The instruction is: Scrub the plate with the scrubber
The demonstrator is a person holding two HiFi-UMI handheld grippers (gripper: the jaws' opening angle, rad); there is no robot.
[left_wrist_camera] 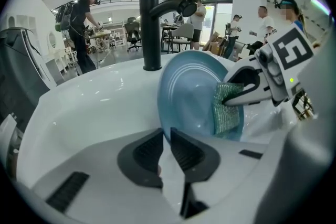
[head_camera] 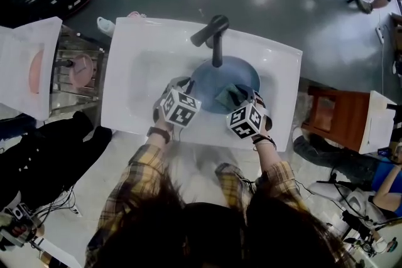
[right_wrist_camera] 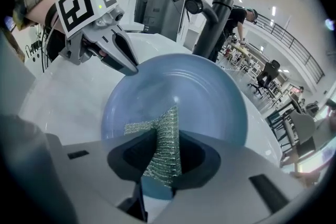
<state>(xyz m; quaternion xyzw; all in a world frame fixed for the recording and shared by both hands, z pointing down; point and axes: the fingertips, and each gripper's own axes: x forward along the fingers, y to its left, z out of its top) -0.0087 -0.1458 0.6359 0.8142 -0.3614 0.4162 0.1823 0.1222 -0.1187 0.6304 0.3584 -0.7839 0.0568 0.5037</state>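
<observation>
Standing tilted on its edge in the basin of the white rectangular sink [head_camera: 122, 103], the round blue plate [right_wrist_camera: 205, 92] sits just near of the black curved faucet [head_camera: 213, 34], its hollow face turned to the right. The left gripper [left_wrist_camera: 164, 134] meets the plate at its left rim. Its jaws stand only a narrow slit apart, with the rim right at their tips. From this angle the pads appear not to press on the rim, though the slit is too slim to be sure.

The right gripper [right_wrist_camera: 167, 136] is clamped on the green mesh scrubber [right_wrist_camera: 157, 126], which is pinched into a fold between the two jaws and sticks out past their tips. The free end of the scrubber lies flat against the plate's face, on the lower part nearest that gripper.

In the head view both grippers reach in over the near wall of the sink, left and right of the plate, with the person's plaid sleeves [head_camera: 141, 166] behind them.
</observation>
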